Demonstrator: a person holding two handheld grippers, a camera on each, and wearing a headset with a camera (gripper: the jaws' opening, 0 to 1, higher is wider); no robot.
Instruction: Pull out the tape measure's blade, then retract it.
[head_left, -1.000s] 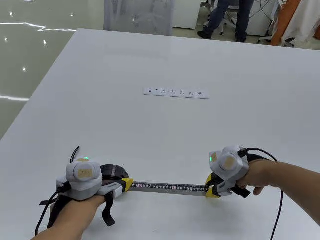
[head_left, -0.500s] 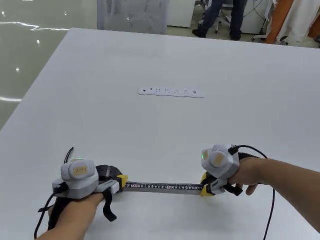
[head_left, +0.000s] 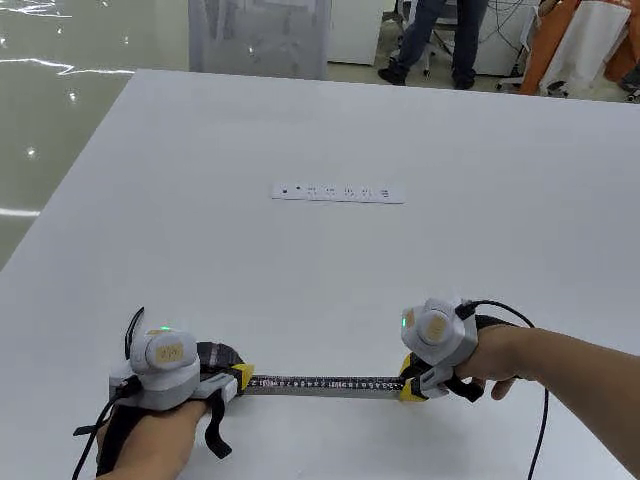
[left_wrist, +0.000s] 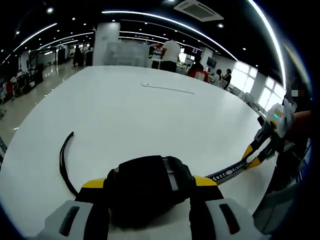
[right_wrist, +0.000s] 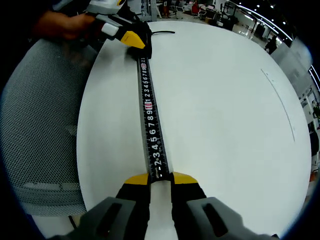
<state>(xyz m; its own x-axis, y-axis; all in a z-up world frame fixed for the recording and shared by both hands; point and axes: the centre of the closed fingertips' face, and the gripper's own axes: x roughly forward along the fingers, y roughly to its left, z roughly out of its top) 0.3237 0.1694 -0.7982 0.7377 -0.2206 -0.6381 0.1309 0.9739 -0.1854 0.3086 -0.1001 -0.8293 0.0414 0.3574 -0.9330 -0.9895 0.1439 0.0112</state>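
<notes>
A black tape measure case (left_wrist: 150, 187) rests on the white table, and my left gripper (left_wrist: 150, 182) is shut on it between yellow-tipped fingers. In the head view the case (head_left: 220, 358) sits at the near left beside my left gripper (head_left: 238, 378). The dark blade (head_left: 325, 383) with white numbers stretches right, low over the table, to my right gripper (head_left: 408, 386). In the right gripper view the blade (right_wrist: 149, 110) runs straight away from my right gripper (right_wrist: 160, 179), which is shut on its end. My right gripper (left_wrist: 255, 156) appears at the right of the left gripper view.
A white power strip (head_left: 337, 192) lies flat mid-table. A black wrist strap (left_wrist: 65, 162) curls on the table left of the case. The white table (head_left: 300, 270) spreads wide beyond the grippers. People stand past the far edge (head_left: 450, 40). A grey mesh chair (right_wrist: 42, 125) borders the near side.
The blade's visible span between the grippers looks about the same, perhaps slightly shorter. The head camera has tilted, shifting the whole scene down and left.
</notes>
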